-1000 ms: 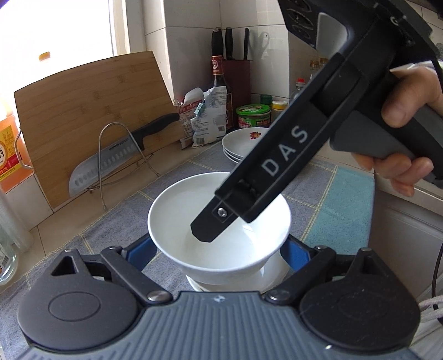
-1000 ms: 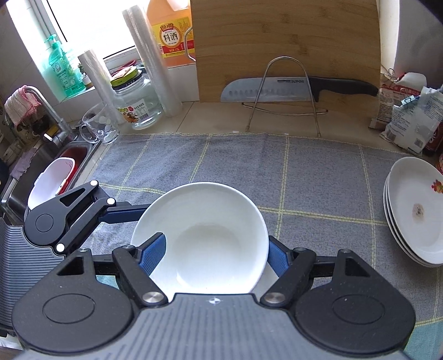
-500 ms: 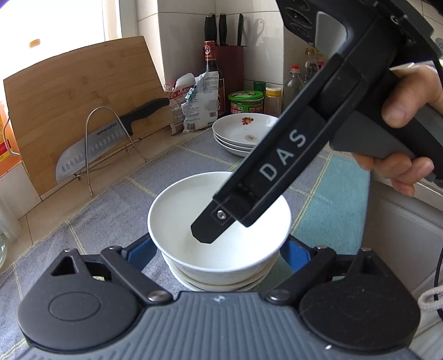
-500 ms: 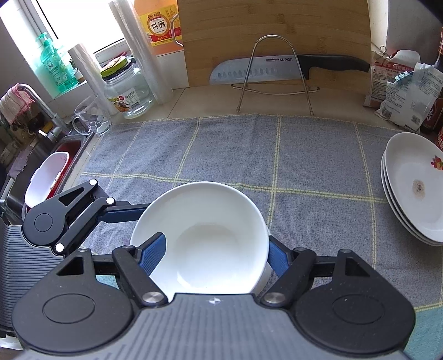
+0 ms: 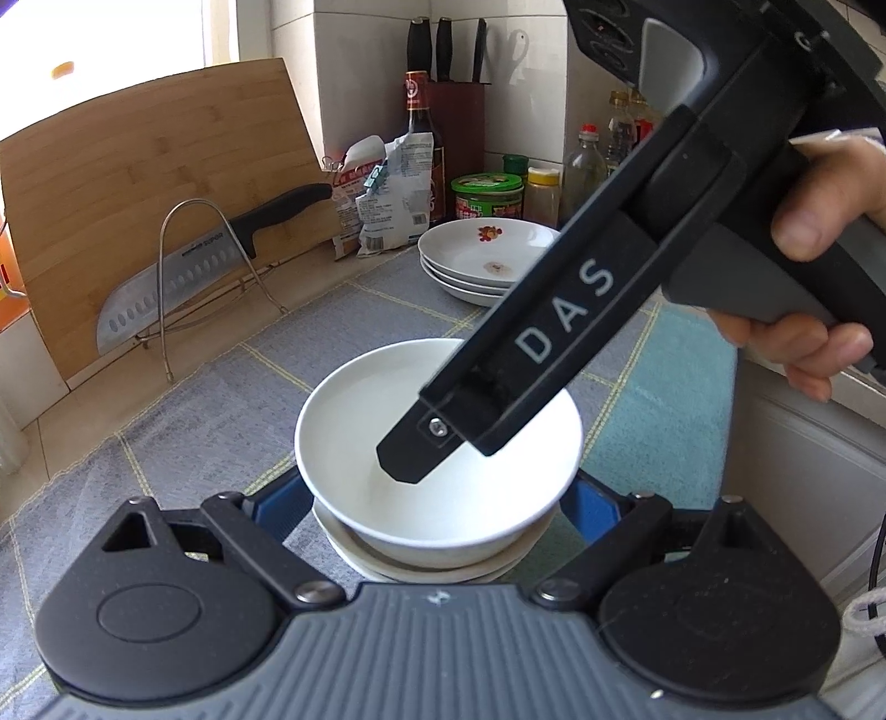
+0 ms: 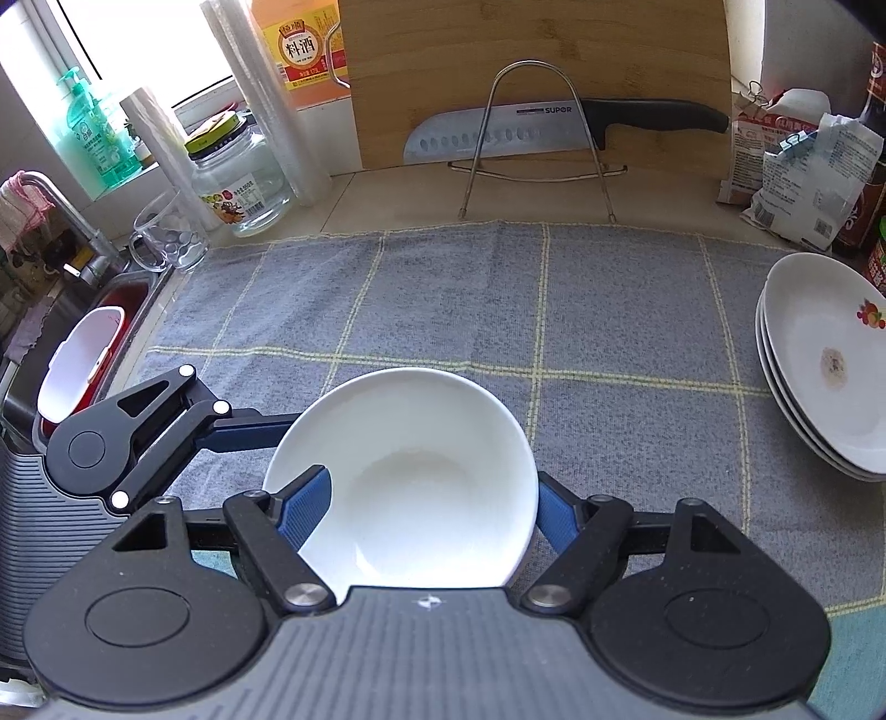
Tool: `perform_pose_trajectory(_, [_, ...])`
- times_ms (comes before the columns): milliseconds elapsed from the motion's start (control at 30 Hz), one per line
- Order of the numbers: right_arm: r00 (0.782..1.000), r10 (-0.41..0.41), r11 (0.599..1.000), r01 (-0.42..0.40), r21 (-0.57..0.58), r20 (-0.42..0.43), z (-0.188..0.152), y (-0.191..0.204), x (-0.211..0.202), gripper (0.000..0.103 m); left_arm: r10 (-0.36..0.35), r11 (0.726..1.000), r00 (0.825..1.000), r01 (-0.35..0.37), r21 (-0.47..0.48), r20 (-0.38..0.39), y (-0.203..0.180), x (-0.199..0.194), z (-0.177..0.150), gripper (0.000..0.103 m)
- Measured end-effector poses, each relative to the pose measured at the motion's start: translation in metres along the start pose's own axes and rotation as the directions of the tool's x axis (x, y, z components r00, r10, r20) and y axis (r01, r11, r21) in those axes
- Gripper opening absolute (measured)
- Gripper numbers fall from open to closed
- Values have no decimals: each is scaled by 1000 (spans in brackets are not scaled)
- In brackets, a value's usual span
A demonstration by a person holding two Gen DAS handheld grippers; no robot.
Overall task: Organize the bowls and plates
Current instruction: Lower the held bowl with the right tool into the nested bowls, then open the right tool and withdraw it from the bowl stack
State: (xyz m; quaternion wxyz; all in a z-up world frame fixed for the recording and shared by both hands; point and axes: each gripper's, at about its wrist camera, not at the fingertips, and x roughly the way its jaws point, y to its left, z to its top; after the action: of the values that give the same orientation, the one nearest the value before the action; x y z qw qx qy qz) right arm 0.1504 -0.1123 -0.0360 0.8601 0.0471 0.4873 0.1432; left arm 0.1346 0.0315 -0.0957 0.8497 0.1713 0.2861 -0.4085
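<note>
- the white bowl (image 6: 407, 476) has sunk closer to the bowl stack (image 5: 421, 565) beneath.
- right gripper (image 6: 426, 507) stays clamped on it; left gripper (image 5: 437, 498) wide around the stack, not pressing.
- nearly nested; release comes next.

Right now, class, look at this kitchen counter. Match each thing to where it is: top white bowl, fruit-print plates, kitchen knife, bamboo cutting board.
Things:
1. top white bowl
2. fruit-print plates
3. kitchen knife
4. bamboo cutting board

Places:
A. lying across the wire rack
B. standing behind the wire rack
C. topmost of the white bowls
D. stacked at the right side of the grey checked towel, as the right wrist camera sees it

Pairs: 1-C, 2-D, 3-A, 4-B
</note>
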Motion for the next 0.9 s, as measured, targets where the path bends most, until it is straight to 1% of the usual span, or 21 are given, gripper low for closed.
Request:
perform_pose_trajectory(367, [1000, 11, 1000, -11, -7, 10, 0, 0, 2, 83, 7, 1000, 1000, -7, 0, -8, 0, 3, 0, 94])
perform_pose_trajectory(433, [1000, 16, 1000, -16, -7, 11, 0, -1, 2, 83, 6, 1000, 1000, -6, -1, -10, 1, 4, 0, 96])
perform_pose_trajectory(500, [1000, 28, 1000, -27, -9, 9, 0, -1, 3, 90, 2, 1000, 1000, -2, 5, -9, 0, 4, -1, 97])
perform_pose_trajectory(533, [999, 30, 999, -30, -14, 12, 0, 0, 3, 92, 1, 1000, 1000, -1, 10, -7, 0, 4, -1, 97])
perform_pose_trajectory(600, [1000, 21, 999, -21, -29, 22, 0, 2, 2, 98, -3, 1000, 1000, 3, 9, -3, 0, 2, -1, 100])
perform_pose_trajectory(800, [999, 23, 998, -21, -58, 46, -3, 2, -3, 101, -23, 1000, 1000, 23, -13, -9, 6, -4, -5, 100])
perform_pose_trajectory(900, [998, 28, 996, -24, -89, 53, -7, 1, -5, 101, -11, 1000, 1000, 11, -5, -24, 7, -7, -9, 101])
